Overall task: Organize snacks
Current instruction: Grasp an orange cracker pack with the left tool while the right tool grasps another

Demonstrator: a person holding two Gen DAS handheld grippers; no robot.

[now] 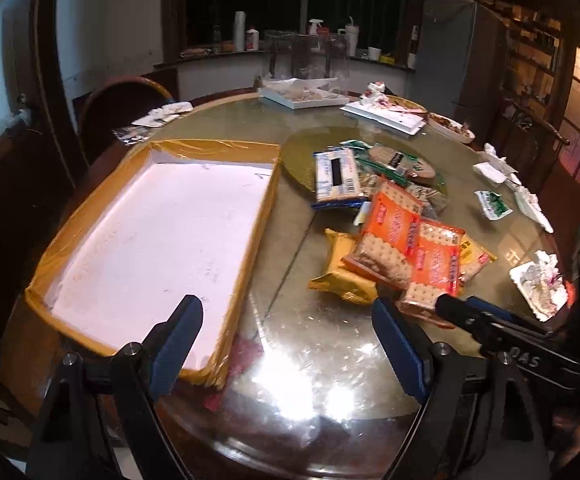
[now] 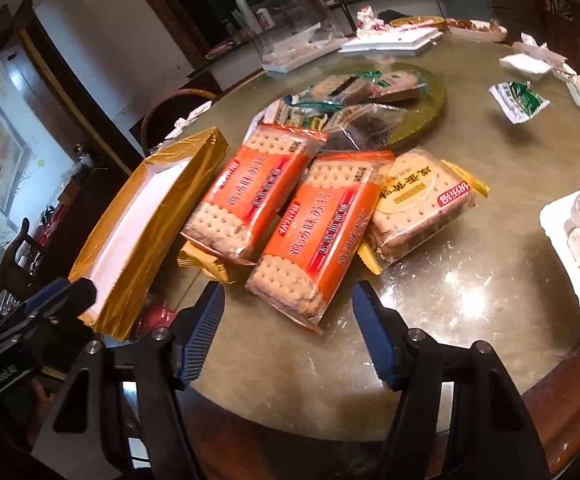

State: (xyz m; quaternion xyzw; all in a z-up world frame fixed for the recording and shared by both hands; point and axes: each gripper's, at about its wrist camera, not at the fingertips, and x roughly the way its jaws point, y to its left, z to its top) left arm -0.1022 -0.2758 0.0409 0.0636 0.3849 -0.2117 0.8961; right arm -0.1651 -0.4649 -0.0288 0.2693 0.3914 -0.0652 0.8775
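A white tray with gold taped walls (image 1: 226,148) lies empty on the left of the round table; it also shows in the right wrist view (image 2: 158,216). Right of it lies a pile of snack packs: two orange cracker packs (image 2: 317,236) (image 2: 250,188), a yellow cracker pack (image 2: 425,196), a blue-and-white pack (image 1: 335,176) and green packs (image 1: 401,160). My left gripper (image 1: 286,320) is open and empty over the tray's near right corner. My right gripper (image 2: 288,300) is open and empty, just short of the nearer orange pack; it also shows in the left wrist view (image 1: 485,316).
A gold round board (image 2: 429,112) lies under the far packs. White foam plates with food scraps (image 2: 569,256), crumpled tissues (image 1: 493,168), a loose green wrapper (image 2: 517,100) and clear containers (image 1: 305,60) crowd the table's far and right edges. A chair (image 1: 118,100) stands behind the tray.
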